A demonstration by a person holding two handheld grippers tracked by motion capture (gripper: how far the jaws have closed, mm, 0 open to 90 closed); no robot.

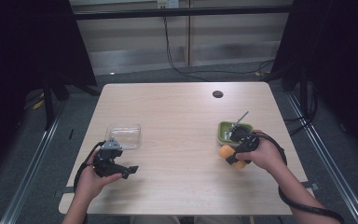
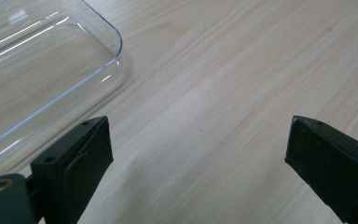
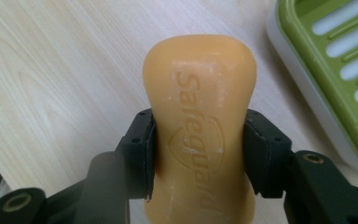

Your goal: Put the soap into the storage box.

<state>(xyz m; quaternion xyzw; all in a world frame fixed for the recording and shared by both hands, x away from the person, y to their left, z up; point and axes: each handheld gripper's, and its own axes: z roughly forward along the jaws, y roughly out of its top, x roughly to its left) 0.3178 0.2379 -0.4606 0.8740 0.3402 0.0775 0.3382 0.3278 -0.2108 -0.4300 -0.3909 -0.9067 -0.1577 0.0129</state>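
Jaws of the right gripper (image 3: 198, 154) are pinched on an orange soap bar (image 3: 199, 102), held above the bench (image 1: 177, 121) just beside a green soap dish (image 3: 326, 60). The left gripper (image 2: 198, 149) is spread wide near a clear lid (image 2: 37, 60).

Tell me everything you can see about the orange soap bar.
The soap bar is orange-yellow, waxy and smooth, with rounded ends, a narrowed waist and "Safeguard" with a shield pressed into its face. The right gripper's black fingers clamp that waist from both sides. It sits just beside the green soap dish, above the wooden table.
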